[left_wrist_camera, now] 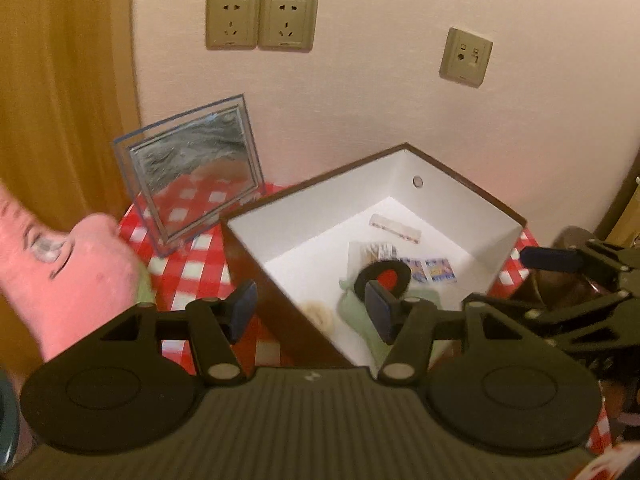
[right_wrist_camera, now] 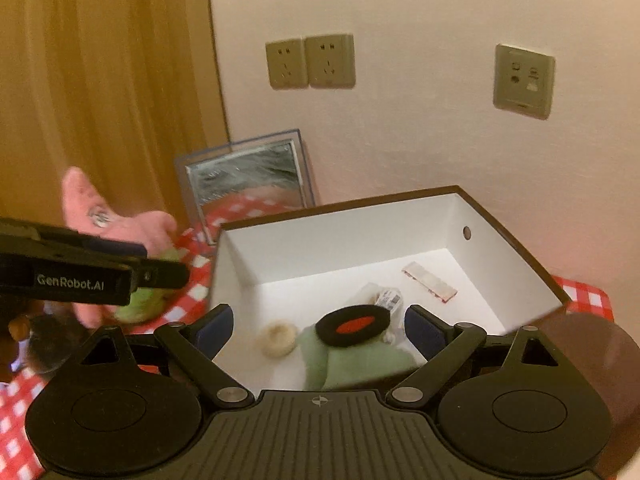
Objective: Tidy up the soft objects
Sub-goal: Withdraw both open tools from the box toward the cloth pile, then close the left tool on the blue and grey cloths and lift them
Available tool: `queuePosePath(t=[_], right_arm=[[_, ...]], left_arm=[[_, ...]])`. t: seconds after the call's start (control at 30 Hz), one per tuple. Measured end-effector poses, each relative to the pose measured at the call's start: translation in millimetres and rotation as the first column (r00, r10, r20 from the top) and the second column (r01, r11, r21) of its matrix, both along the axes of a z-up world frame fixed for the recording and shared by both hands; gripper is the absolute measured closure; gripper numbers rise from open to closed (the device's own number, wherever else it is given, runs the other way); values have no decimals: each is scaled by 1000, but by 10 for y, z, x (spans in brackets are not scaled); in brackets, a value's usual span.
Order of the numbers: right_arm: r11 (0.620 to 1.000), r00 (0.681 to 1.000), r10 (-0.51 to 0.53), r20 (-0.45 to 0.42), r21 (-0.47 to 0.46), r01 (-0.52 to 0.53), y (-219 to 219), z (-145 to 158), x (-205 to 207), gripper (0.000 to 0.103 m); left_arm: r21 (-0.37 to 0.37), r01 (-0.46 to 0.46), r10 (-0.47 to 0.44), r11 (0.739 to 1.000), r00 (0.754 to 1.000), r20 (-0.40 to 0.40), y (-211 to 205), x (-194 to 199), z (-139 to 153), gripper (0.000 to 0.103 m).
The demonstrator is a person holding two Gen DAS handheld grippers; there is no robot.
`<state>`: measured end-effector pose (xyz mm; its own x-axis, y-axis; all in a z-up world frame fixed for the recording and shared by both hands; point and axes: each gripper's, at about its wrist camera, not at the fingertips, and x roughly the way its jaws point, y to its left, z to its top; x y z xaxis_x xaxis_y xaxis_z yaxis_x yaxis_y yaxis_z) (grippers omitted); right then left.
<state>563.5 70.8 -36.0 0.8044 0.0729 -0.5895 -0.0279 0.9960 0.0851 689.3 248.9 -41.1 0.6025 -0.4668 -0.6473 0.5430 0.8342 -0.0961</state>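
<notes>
We hold our left gripper (left_wrist_camera: 312,312) with jaws spread and empty over the near corner of the brown cardboard box with white lining (left_wrist_camera: 460,196); our right gripper (right_wrist_camera: 320,330) gapes empty above it too. Inside lies a pale green plush with a black-and-red disc (right_wrist_camera: 352,324). At nine o'clock, a pink plush starfish (left_wrist_camera: 68,268) rests on the red-checked tablecloth (left_wrist_camera: 192,264).

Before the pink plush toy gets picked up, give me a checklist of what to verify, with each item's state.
1. Left hand-held gripper open, holding nothing: ok.
2. Right hand-held gripper open, holding nothing: ok.
3. Pink plush toy outside the box, on the tablecloth: ok.
4. Room left in the box: ok, bare white floor shows.
5. Glass frame standing near the toy: not ok, could get knocked.
6. Toy free of neighbouring things: cannot tell.
</notes>
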Motion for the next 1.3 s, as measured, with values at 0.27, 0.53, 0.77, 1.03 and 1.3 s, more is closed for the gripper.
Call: queuePosePath(t=[0.27,0.53,0.77,1.03,1.3], right_arm=[[999,1000,6,21,53,-7,-150,163,-675,11],[991,999,-22,-41,132,27,-281,120,-1194,11],[987,994,-63,-93,143,76,-410,3,-1602,11],[984,982,-99,-158,132,121,-482,-170,-1903,11],[980,963,-113,-246,132,149,-475,-459,-2033,12]], left_arm=[[-27,-43,42,999,999,-33,258,-616,109,46],[-37,-45,43,998,998,-55,326,-1251,88,46],[-32,-15,12,999,997,-78,272,-1708,-13,46],[2,19,-19,1000,996,-91,164,-2035,-185,47],[39,47,-41,998,990,-134,-25,-2222,-437,46]])
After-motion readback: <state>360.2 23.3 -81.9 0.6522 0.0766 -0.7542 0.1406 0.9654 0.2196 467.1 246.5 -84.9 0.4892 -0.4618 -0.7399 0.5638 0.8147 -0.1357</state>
